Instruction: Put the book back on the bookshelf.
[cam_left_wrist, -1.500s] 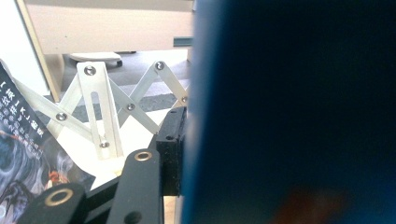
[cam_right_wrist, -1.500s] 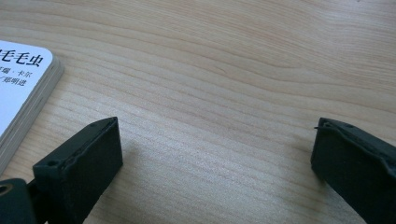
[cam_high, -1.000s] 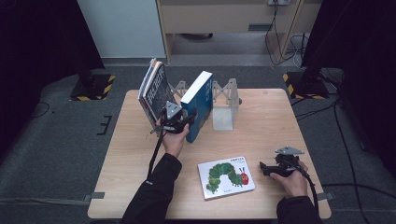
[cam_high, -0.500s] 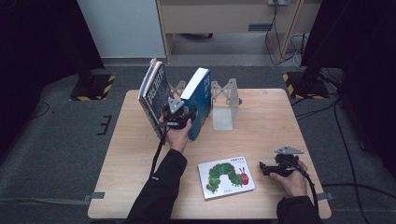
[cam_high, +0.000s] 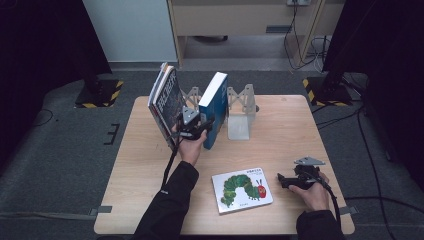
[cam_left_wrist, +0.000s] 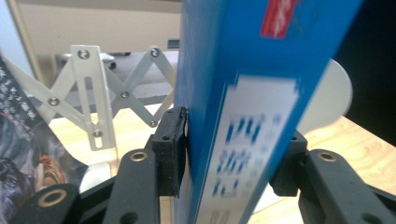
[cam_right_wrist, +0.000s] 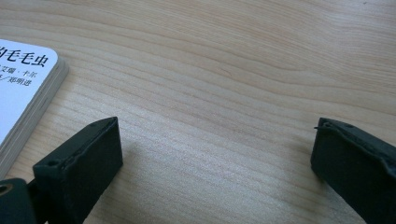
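A tall blue book (cam_high: 215, 107) stands nearly upright at the white scissor-frame book rack (cam_high: 240, 107) at the table's back. My left gripper (cam_high: 200, 125) straddles its spine from the near side. In the left gripper view the blue book (cam_left_wrist: 243, 93) sits between the jaws of my left gripper (cam_left_wrist: 233, 135), which have just been opening; the pads lie close beside the covers without squeezing. Near the front right, my right gripper (cam_high: 281, 179) rests open on the wood, pointing left at a white caterpillar picture book (cam_high: 242, 190). The right gripper (cam_right_wrist: 215, 140) has bare table between its pads.
Dark-covered books (cam_high: 165, 102) lean at the rack's left end, close beside my left hand. The wooden table (cam_high: 285, 130) has free room at right and front left. The picture book's corner (cam_right_wrist: 23, 88) lies just left of the right gripper. Grey floor surrounds the table.
The blue book has been swung from a lean to a steeper, nearly upright stand, with my left hand shifting slightly along with it. The right hand has kept still.
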